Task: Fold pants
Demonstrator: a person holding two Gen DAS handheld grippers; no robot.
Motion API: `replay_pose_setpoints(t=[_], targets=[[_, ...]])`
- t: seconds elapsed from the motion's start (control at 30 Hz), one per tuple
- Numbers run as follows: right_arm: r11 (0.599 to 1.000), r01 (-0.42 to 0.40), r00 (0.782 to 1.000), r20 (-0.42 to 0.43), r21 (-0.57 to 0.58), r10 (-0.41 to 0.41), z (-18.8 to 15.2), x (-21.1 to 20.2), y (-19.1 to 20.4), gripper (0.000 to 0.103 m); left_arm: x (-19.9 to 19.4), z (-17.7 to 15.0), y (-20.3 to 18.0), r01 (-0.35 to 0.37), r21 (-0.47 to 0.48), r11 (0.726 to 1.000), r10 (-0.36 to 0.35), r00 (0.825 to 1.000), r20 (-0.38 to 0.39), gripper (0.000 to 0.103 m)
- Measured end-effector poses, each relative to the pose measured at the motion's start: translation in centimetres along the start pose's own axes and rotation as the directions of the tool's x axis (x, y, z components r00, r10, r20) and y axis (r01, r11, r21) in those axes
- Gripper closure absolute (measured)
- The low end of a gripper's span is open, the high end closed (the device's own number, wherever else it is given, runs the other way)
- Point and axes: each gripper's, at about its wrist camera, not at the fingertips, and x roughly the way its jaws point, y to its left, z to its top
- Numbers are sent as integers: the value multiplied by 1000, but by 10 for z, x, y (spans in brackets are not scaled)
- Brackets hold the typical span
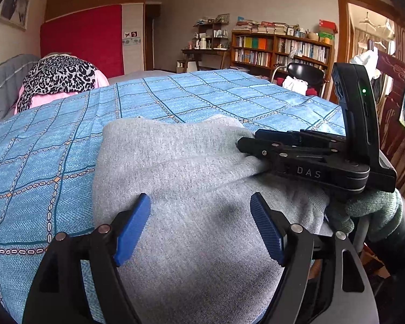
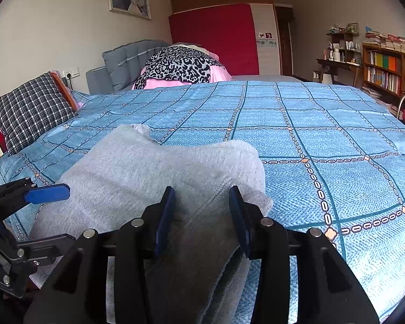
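Covering nearly the whole scene, a wide bed under a blue woven bedspread [image 2: 324,124] with a dark grid and chain pattern carries the folded grey knit pants [image 1: 181,167], which lie in a thick stack at its near edge. At the far left of the bed rests a leopard-print cloth over pink bedding [image 1: 59,78]. A wooden bookshelf [image 1: 280,51] full of books stands against the back wall. The right gripper [image 1: 245,145], black with blue pads, held in a grey-green knit glove [image 1: 375,210], pinches a bunched fold at the right side of the pants. The left gripper [image 1: 199,221] hovers over the grey cloth with its blue pads spread apart, nothing clamped between them.
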Motion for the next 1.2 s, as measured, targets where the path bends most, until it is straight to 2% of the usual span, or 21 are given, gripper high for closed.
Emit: replay_pose_setpoints(t=[0.4, 0.53, 0.77, 0.97, 1.1, 1.2], targets=[[1000, 0, 1000, 0, -2, 0, 0, 0, -1, 60, 5, 1, 3, 1, -7, 1000, -1, 1000, -8, 26], [1000, 1, 1000, 0, -2, -1, -1, 0, -1, 60, 3, 6, 10, 32, -34, 999, -32, 999, -11, 26], [1000, -1, 1000, 3, -1, 1, -1, -1, -1, 60, -7, 32, 41, 76, -101, 992, -75, 997, 15, 26], [1000, -5, 1000, 1, -1, 5, 2, -3, -3, 60, -14, 55, 66, 41, -130, 991, -37, 999, 38, 26], [1000, -25, 999, -22, -5, 25, 12, -9, -3, 59, -7, 53, 72, 52, -155, 986, -51, 999, 11, 26], [998, -70, 997, -43, 0, 70, 26, -12, -5, 59, 2, 45, 66, 70, -154, 986, -74, 997, -18, 26]])
